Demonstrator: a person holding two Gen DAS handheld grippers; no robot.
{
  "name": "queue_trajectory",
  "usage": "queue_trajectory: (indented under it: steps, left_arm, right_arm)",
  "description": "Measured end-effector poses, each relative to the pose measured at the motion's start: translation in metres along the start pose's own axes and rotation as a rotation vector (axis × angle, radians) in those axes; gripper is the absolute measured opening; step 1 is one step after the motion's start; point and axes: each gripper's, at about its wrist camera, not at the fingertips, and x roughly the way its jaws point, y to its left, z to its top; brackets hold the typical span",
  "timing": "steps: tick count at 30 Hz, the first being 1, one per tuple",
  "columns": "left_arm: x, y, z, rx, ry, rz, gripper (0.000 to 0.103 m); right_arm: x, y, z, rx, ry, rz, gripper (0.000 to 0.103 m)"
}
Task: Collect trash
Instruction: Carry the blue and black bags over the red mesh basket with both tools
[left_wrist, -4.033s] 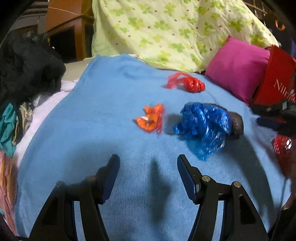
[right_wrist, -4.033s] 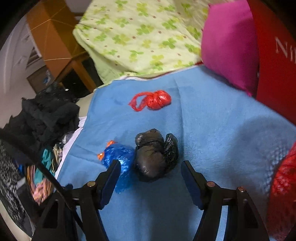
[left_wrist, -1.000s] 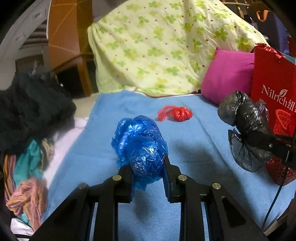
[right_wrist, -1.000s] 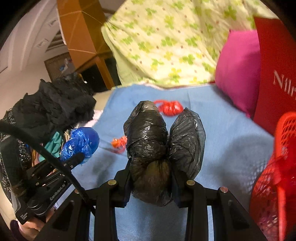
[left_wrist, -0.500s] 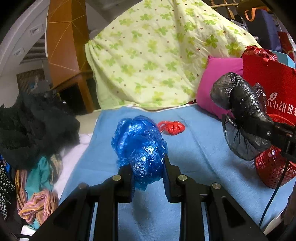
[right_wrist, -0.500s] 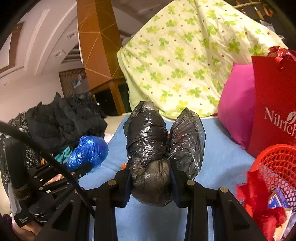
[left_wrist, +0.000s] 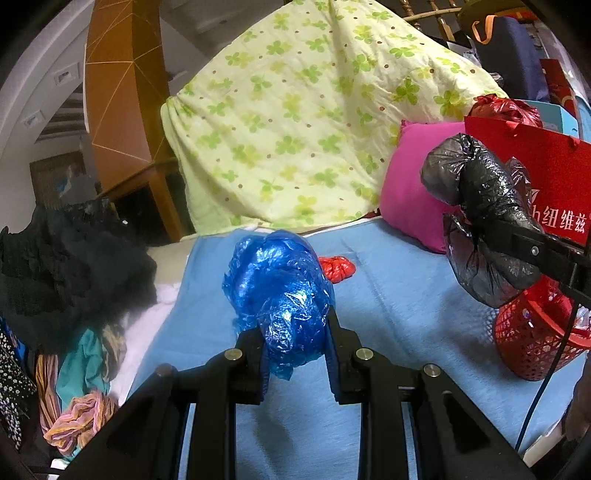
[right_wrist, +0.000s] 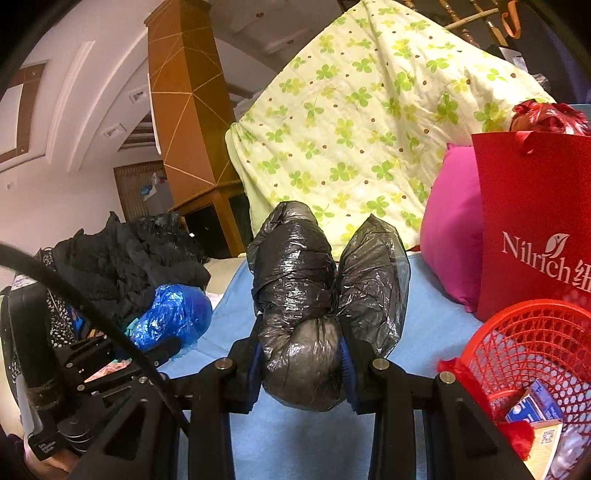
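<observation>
While clamped, blue bag (left_wrist: 277, 291) hides red bundle (left_wrist: 338, 268), basket (right_wrist: 532, 343) cropped

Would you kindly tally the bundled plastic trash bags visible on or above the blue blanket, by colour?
Blue bag, in the left gripper: 1
Black bag, in the right gripper: 1
Red bag, lying on the blanket: 1
Total: 3

A green clover quilt (left_wrist: 314, 122) is heaped at the far end of the blue blanket (left_wrist: 399, 317). A pink pillow (left_wrist: 410, 184) leans right; dark clothes (left_wrist: 62, 273) pile left.
</observation>
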Motion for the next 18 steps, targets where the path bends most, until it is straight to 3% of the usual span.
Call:
queue_trajectory:
  steps: [18]
  left_arm:
    - [-0.01,-0.023,0.008,0.039,-0.016,-0.027,0.026]
  right_arm:
    - [-0.027,-0.028,0.007,0.057,-0.058,-0.029,0.037]
